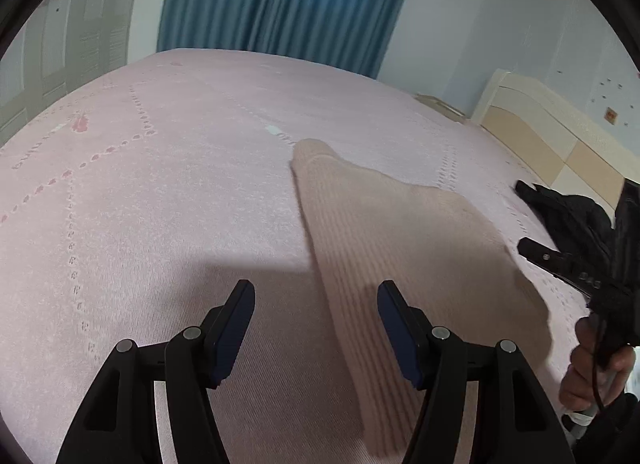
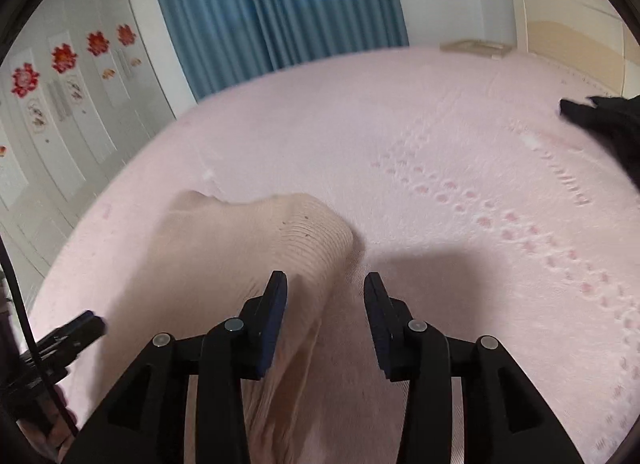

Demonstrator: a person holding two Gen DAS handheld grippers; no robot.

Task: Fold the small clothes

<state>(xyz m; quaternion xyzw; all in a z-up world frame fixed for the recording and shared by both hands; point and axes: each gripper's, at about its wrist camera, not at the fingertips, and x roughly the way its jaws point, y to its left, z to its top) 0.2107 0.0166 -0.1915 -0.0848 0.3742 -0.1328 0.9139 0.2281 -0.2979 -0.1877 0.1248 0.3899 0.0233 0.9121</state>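
Just ahead of the left gripper [image 1: 316, 290], whose jaws are spread and empty, the ribbed beige knit sock [image 1: 384, 232] lies on the pink bedspread [image 1: 160, 203], long axis running away toward its toe, while the right gripper [image 2: 325, 284], likewise released, sits beside its near edge.

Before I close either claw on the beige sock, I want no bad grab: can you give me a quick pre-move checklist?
1. Left claw open: ok, jaws stand apart.
2. Right claw open: ok, jaws stand apart.
3. Both claws empty: ok.
4. Beige sock lying flat on the pink bedspread: ok in the left wrist view; in the right wrist view its near end looks lifted, but blur hides detail.
5. Sock between the jaws: not ok, it runs under one finger of each claw.
6. Black garment apart from the sock: ok.
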